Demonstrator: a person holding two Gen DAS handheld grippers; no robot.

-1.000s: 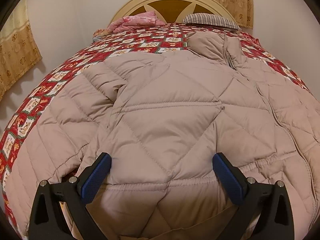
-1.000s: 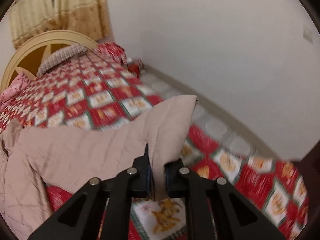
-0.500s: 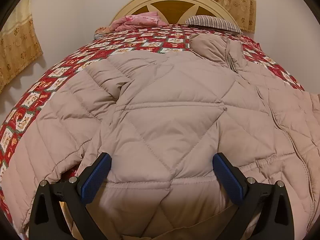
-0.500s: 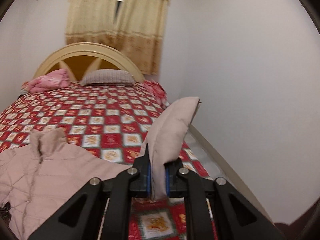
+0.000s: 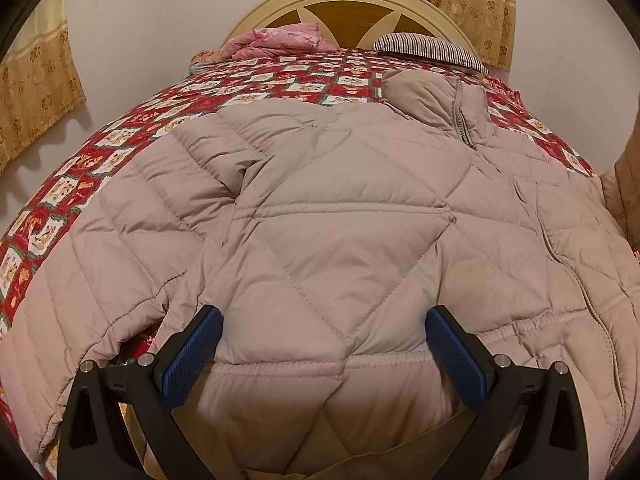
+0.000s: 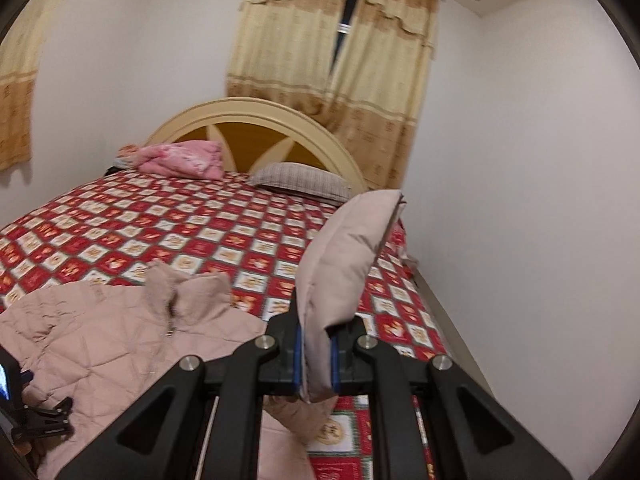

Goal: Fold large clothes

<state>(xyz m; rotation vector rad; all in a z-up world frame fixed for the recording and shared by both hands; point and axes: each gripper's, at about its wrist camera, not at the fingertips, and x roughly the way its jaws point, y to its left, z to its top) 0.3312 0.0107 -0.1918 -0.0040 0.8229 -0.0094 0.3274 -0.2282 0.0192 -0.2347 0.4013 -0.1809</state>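
A beige quilted puffer jacket (image 5: 340, 220) lies spread on the bed, collar toward the headboard. My left gripper (image 5: 324, 344) is open, its blue pads either side of the jacket's hem, holding nothing. My right gripper (image 6: 314, 354) is shut on the end of the jacket's right sleeve (image 6: 348, 252), which stands up above the bed. The jacket's body (image 6: 120, 320) lies to the lower left in the right wrist view. The lifted sleeve shows at the right edge of the left wrist view (image 5: 628, 184).
The bed has a red patterned cover (image 6: 160, 220) and a cream arched headboard (image 6: 256, 120). A pink blanket (image 6: 180, 158) and a striped pillow (image 6: 300, 178) lie at the head. A white wall (image 6: 520, 200) runs close along the bed's right side. Curtains (image 6: 328, 60) hang behind.
My right gripper has lifted the sleeve end off the bed and swung it up and toward the jacket's body. My left gripper has stayed open at the hem.
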